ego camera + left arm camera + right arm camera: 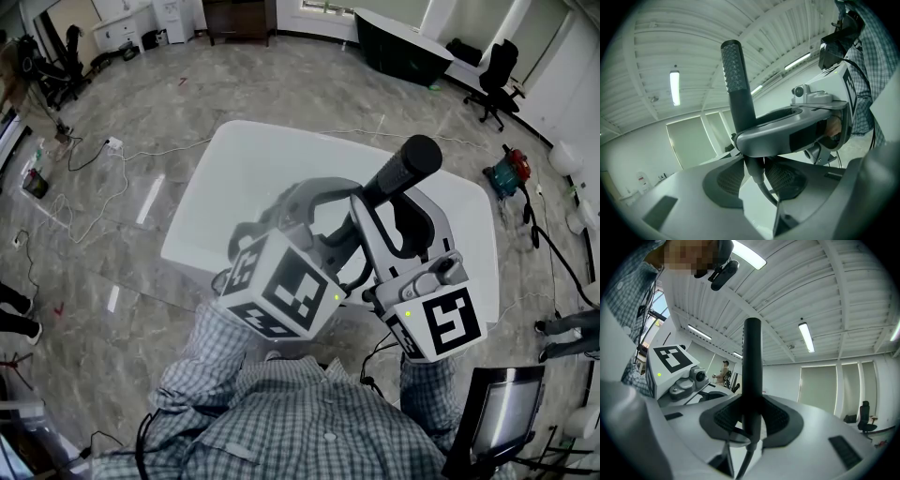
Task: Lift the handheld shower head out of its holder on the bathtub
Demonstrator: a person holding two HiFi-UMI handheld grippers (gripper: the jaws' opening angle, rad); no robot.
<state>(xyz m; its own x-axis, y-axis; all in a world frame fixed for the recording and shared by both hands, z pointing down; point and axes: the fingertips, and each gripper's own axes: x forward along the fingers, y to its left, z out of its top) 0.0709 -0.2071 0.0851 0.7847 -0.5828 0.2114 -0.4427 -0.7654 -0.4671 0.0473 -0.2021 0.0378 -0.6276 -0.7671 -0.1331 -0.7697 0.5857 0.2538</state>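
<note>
Close before the person's checked shirt [300,412], the left gripper [754,176] and the right gripper [751,420] both clamp the lower stem of the black shower head [405,167]. It stands upright in the air above the white bathtub [234,169]. The lift looks done, with no holder in sight. The next move calls for a steady hold, minding the hose [766,192].

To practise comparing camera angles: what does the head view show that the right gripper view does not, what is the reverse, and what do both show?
Head view only: the white bathtub and the marble floor. Right gripper view only: the ribbed ceiling's strip lights, and the right tool with its pads gripping the shower head. Both: that shower head and a black office chair.
</note>
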